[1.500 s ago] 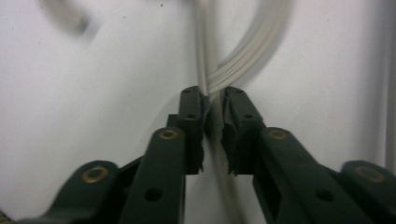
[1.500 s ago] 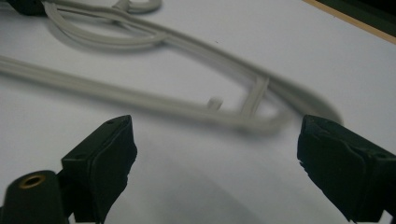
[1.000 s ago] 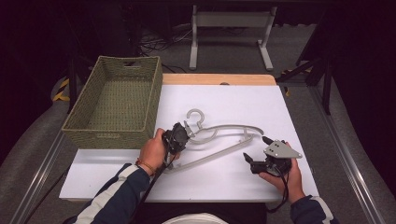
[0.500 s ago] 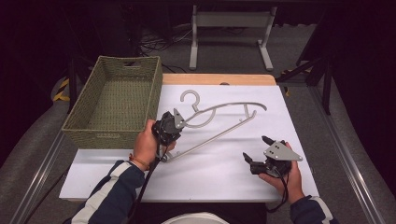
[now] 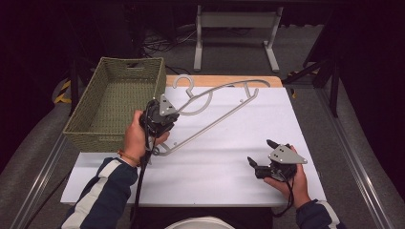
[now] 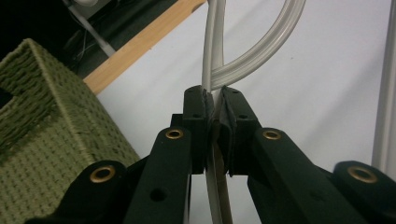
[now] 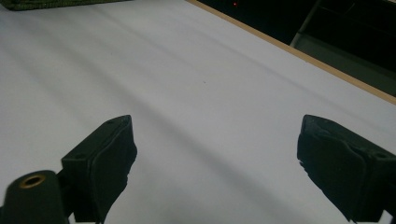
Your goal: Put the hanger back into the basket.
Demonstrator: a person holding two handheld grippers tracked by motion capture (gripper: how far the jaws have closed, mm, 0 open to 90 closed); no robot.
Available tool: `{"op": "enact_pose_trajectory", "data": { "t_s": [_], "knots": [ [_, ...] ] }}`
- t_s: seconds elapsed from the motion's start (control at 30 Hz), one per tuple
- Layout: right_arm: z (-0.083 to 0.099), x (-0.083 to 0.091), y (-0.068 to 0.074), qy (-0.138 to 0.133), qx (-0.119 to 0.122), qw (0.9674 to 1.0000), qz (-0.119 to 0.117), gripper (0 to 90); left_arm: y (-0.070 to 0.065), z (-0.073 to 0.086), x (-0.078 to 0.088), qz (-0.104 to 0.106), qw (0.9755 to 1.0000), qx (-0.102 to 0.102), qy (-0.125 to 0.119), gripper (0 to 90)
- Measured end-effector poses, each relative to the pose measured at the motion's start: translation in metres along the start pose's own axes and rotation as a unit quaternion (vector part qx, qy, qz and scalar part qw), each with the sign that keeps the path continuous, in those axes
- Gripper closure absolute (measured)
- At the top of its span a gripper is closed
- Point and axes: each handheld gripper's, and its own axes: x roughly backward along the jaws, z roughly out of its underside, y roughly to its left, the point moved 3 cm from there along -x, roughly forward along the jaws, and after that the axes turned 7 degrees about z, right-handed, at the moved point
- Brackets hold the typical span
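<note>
A pale grey plastic clothes hanger hangs tilted above the white table, with its hook at the far side near the basket. My left gripper is shut on the hanger's curved arm close to the hook. In the left gripper view the pads pinch the thin grey strip of the hanger. My right gripper rests low at the table's near right, held in a hand, its jaws wide apart. Nothing lies between them but the bare tabletop.
A green woven basket stands at the table's left, right beside my left hand; its wall fills the left of the left gripper view. A wooden edge runs along the table's far side. A metal stand is on the floor beyond.
My left hand has lifted the hanger off the table and carried it up and toward the basket and far edge. The right gripper has stayed put.
</note>
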Motion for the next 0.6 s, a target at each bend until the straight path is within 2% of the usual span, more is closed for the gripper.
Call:
{"op": "enact_pose_trajectory", "data": {
  "t_s": [0.13, 0.2, 0.23, 0.3, 0.5, 0.53, 0.6],
  "knots": [
    [0.001, -0.001, 0.001, 0.003, 0.002, 1.0, -0.004, 11.8, 0.009, -0.003, 0.011, -0.01, 0.9998, 0.012, -0.011, 82.1],
    [0.001, -0.002, 0.002, 0.005, 0.004, 0.9999, -0.008, 11.8, 0.012, -0.004, 0.014, -0.008, 0.9998, 0.014, -0.013, 82.1],
    [0.002, -0.002, 0.002, 0.006, 0.003, 0.9999, -0.009, 11.8, 0.015, -0.004, 0.017, -0.017, 0.9996, 0.015, -0.015, 82.1],
    [0.002, -0.002, 0.002, 0.006, 0.004, 0.9999, -0.01, 11.8, 0.02, -0.005, 0.021, -0.017, 0.9996, 0.016, -0.018, 82.1],
    [0.001, -0.002, 0.002, 0.004, 0.005, 0.9999, -0.009, 11.8, 0.032, -0.003, 0.027, -0.032, 0.9988, 0.028, -0.022, 82.1],
    [0.001, -0.002, 0.002, 0.004, 0.005, 0.9999, -0.009, 11.8, 0.038, 0.0, 0.028, -0.035, 0.9984, 0.038, -0.022, 82.0],
    [0.001, -0.002, 0.003, 0.005, 0.006, 0.9999, -0.01, 11.8, 0.045, 0.004, 0.029, -0.04, 0.9979, 0.045, -0.021, 82.0]
  ]
}}
